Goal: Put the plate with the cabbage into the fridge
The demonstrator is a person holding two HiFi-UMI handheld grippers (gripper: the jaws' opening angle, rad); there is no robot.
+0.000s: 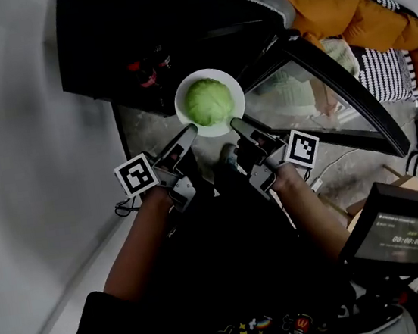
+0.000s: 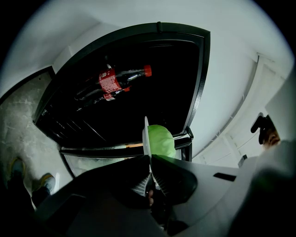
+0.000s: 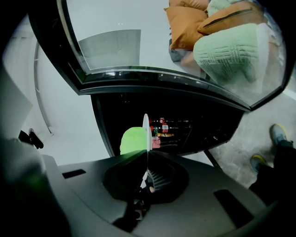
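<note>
left tool (image 1: 191, 131) and right tool (image 1: 235, 124) each clamped on plate (image 1: 237, 90) rim, before open fridge (image 1: 124, 44) | risk: if we tilt it, cabbage (image 1: 209, 101) may roll off; thin rim grips could slip

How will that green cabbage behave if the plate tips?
The round green cabbage lies loose on the shallow white plate, so it would probably roll. Left tool and right tool pinch only the near rim, so sagging seems possible.

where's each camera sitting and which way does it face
Head view: on the head, facing down at plate and cabbage before the open fridge; left gripper, right gripper, forearms show.
Left gripper view: along its jaws, shut on the plate rim, into the fridge.
Right gripper view: same, from the opposite rim.
Shared: the plate.
</note>
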